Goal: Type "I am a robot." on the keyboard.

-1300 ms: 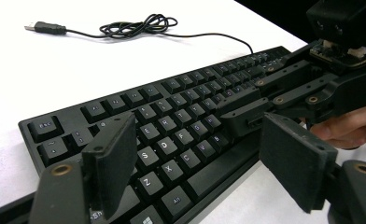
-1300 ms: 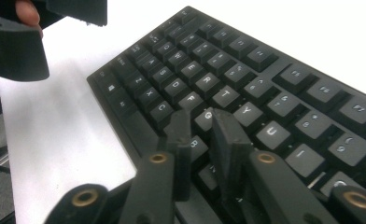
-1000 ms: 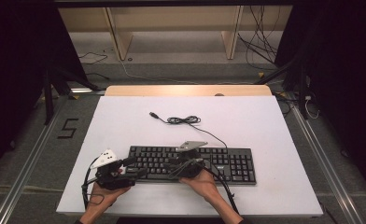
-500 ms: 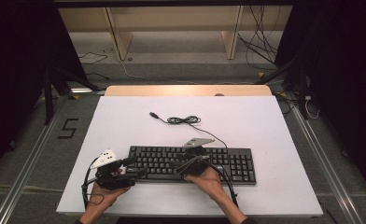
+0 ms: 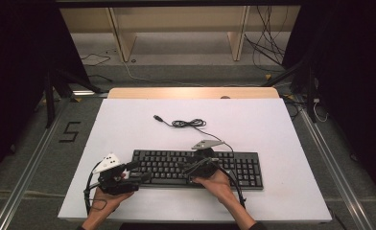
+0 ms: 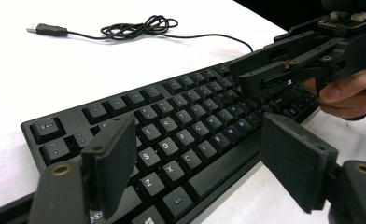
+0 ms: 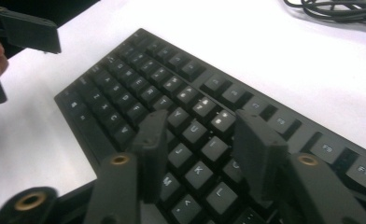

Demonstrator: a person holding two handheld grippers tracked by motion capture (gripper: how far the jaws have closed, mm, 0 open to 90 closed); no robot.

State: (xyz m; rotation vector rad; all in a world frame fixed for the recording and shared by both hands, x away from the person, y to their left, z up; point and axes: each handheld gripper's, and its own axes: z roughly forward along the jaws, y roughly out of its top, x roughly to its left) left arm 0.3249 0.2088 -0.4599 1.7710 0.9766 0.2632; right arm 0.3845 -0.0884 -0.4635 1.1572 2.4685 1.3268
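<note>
A black keyboard [image 5: 195,167] lies flat on the white bench [image 5: 272,124], close to its near edge. The left hand-held gripper [image 5: 139,171] sits at the keyboard's left end, jaws wide apart with nothing between them. The right hand-held gripper [image 5: 188,168] hovers over the middle keys; its jaws have just been closing a little, yet stand apart with only keys beneath. The keyboard's coiled cable [image 5: 188,123] rests toward the bench's far edge.

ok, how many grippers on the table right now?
2. Left gripper sits at the keyboard's left end, jaws open. Right gripper hovers over the keys mid-board, jaws apart, nothing between them.
</note>
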